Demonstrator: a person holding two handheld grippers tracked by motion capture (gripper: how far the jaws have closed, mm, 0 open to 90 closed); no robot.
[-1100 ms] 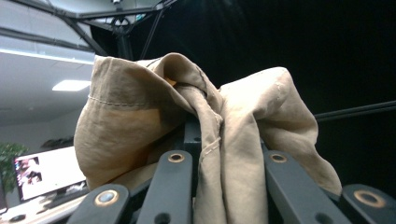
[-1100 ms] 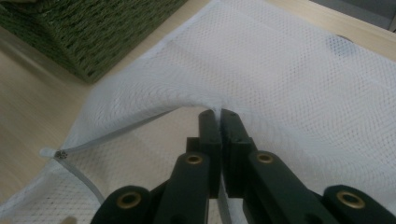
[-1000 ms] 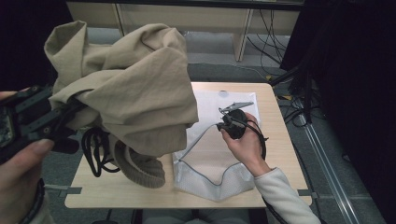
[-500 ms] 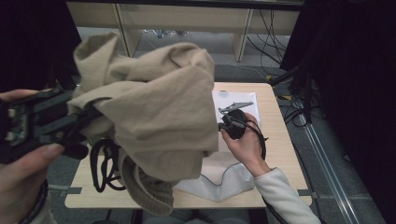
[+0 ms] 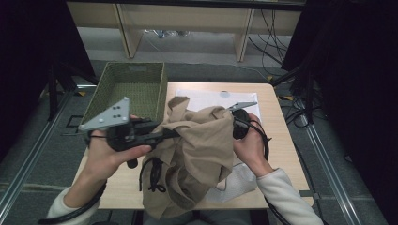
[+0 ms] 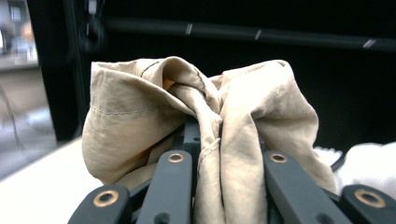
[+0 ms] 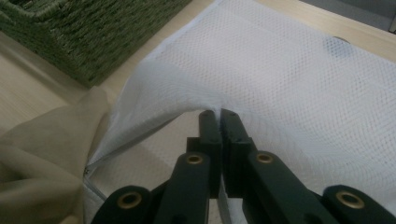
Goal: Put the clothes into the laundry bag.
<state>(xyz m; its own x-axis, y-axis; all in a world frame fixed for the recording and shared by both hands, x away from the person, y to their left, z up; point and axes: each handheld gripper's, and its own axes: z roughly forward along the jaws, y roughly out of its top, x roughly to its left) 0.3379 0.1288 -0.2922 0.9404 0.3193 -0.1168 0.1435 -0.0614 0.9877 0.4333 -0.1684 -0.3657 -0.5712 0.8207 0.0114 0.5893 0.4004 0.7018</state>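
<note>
At the far left a green woven basket (image 5: pixel 131 86) stands off the left edge of the wooden surface (image 5: pixel 277 117), its near wall just beside the left gripper (image 5: pixel 171 132); what shows of its inside holds nothing. Bare wood runs along the right edge and the near left corner, while the middle is crowded. The left gripper reaches in level from the left, and its fingers (image 6: pixel 175 172) are clamped on a gathered fold of the tan garment (image 5: pixel 202 150). In the left gripper view the cloth (image 6: pixel 205 121) bunches up between and above the fingers and spills over both of them. From that grip the garment hangs down in a heap over the middle of the surface, with its lower folds past the near edge and a black cord (image 5: pixel 152 173) looped beside it on the wood. Under and behind the garment lies a white mesh bag (image 5: pixel 206 98), flat on the surface towards the far edge, with a corner of it also showing at the near right. On the right, the right gripper (image 5: pixel 234 123) is pressed close against the garment's right side. The right gripper view shows its fingers (image 7: pixel 210 135) together, pinching the raised edge of the mesh bag (image 7: pixel 289 79) and lifting it into an arch so that the bag's mouth gapes towards the tan cloth (image 7: pixel 42 172) at the left of that view. The basket (image 7: pixel 93 32) sits beyond.
</note>
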